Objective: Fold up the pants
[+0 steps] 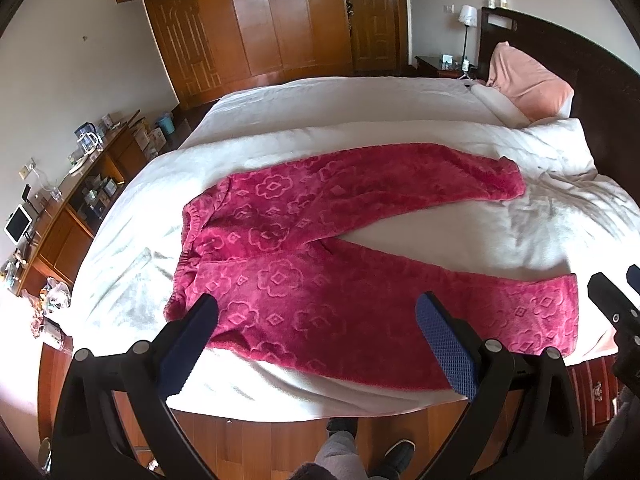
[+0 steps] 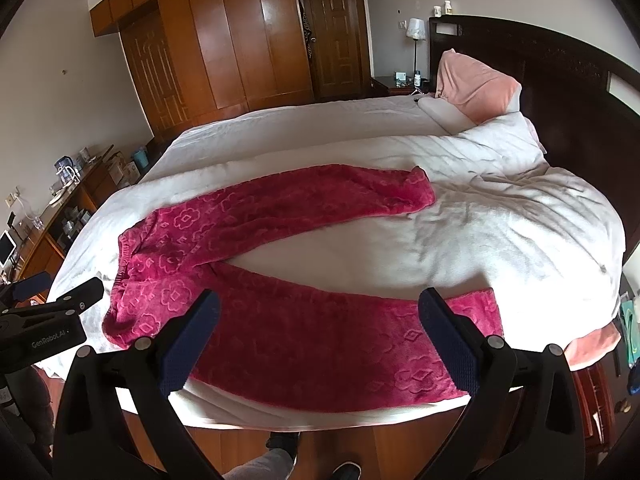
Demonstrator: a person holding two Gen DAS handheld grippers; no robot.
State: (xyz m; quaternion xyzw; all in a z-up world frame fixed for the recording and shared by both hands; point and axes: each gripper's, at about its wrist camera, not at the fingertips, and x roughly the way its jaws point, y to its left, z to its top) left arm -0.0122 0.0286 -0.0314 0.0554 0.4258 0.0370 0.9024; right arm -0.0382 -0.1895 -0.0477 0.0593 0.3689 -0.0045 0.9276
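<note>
Magenta fleece pants [image 1: 304, 248] with a raised flower pattern lie flat on the white bed [image 1: 360, 104], waistband to the left, both legs spread apart to the right. They also show in the right wrist view [image 2: 280, 320]. My left gripper [image 1: 318, 316] is open and empty, held above the near leg close to the waistband. My right gripper [image 2: 320, 312] is open and empty, held above the near leg toward its cuff. The right gripper's tip shows at the right edge of the left wrist view [image 1: 612, 300].
The bed's near edge [image 1: 320, 404] meets a wooden floor where the person's feet [image 1: 360, 448] stand. A pink pillow [image 1: 528, 80] leans on the dark headboard. A cluttered desk [image 1: 60, 208] lines the left wall. Wooden wardrobes [image 1: 272, 20] stand beyond.
</note>
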